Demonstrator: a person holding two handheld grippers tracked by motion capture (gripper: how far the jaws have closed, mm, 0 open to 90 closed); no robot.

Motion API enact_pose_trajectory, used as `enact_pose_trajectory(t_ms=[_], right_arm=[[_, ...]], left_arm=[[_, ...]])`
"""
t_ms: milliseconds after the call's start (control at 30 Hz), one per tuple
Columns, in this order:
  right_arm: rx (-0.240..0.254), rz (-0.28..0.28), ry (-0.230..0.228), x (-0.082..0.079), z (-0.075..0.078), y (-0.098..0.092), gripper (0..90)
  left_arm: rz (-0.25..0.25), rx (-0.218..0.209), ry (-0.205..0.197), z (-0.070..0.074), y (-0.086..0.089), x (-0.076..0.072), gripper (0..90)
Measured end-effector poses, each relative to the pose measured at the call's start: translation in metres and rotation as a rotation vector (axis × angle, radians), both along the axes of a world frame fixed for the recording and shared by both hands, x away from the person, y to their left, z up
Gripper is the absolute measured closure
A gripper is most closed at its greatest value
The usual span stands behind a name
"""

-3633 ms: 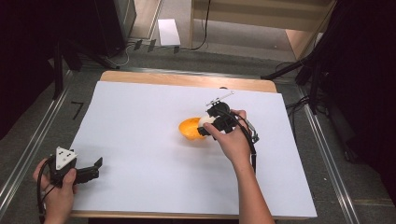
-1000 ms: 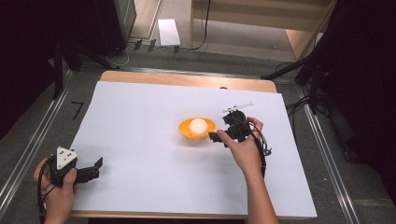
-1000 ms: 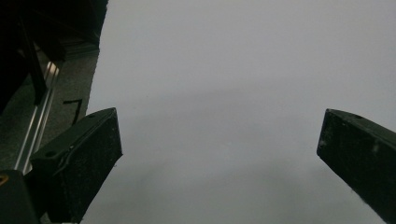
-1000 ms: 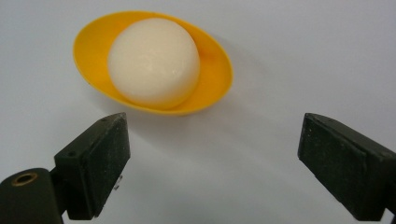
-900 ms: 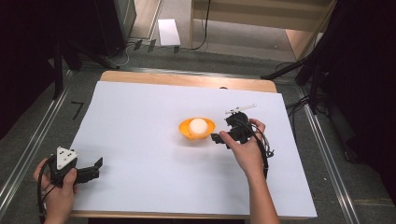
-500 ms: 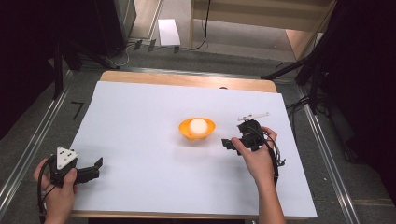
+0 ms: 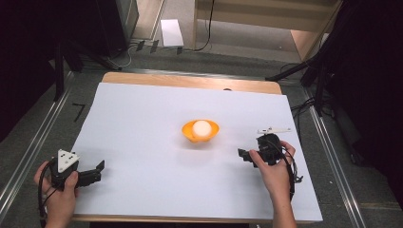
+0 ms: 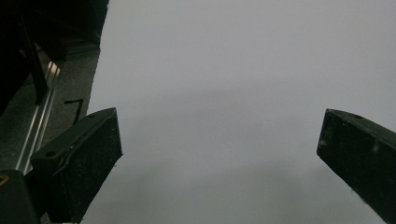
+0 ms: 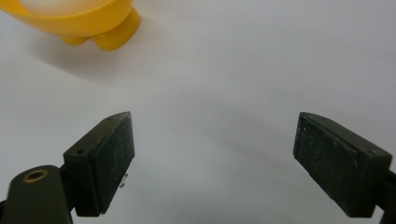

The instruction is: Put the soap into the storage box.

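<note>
Right gripper view: the right hand-held gripper (image 9: 212, 163) is seen with its jaws spread wide and nothing between them; bare white sheet lies in the gap. The foot and lower wall of the orange bowl (image 9: 79, 21) appear at the top left of that view, well apart from the jaws, so the bowl is judged to be released and standing on its own.

In the high view, the right hand-held gripper (image 7: 244, 155) is held low over the tabletop (image 7: 190, 80) to the right of the orange bowl (image 7: 200, 131), its jaws pointing leftward toward it. The bowl stands upright near the middle of the white sheet (image 7: 142, 118), and a white ball (image 7: 202, 127) rests inside it. The round ball is judged to be kept in the bowl so that it cannot roll across the flat sheet. With ball and bowl both free of any grip, the placing step is judged complete.

In the left gripper view, the left hand-held gripper (image 8: 219, 154) is likewise released, its jaws wide apart over plain white sheet. In the high view it (image 7: 97, 170) is held at the near left corner of the sheet, well apart from the bowl, apparently parked clear of the working area so that it does not obstruct the other hand.

No contact between either gripper and the bowl is observed.
</note>
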State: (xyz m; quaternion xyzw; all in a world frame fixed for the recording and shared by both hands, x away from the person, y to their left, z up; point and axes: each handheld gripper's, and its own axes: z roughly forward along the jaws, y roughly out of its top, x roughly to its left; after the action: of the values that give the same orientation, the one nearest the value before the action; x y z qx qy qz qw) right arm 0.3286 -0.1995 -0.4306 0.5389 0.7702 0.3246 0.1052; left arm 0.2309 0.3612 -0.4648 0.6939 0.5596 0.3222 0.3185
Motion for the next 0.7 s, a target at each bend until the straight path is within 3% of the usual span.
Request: enact_pose_trajectory(t_ms=[367, 700], right_arm=[[0.020, -0.039, -0.036, -0.018, -0.010, -0.029, 13.4], [0.062, -0.069, -0.071, -0.038, -0.028, -0.059, 13.4]], left_arm=[[-0.002, 0.004, -0.002, 0.000, 0.000, 0.000, 0.3], [0.000, 0.010, -0.005, 0.000, -0.001, 0.000, 0.3]])
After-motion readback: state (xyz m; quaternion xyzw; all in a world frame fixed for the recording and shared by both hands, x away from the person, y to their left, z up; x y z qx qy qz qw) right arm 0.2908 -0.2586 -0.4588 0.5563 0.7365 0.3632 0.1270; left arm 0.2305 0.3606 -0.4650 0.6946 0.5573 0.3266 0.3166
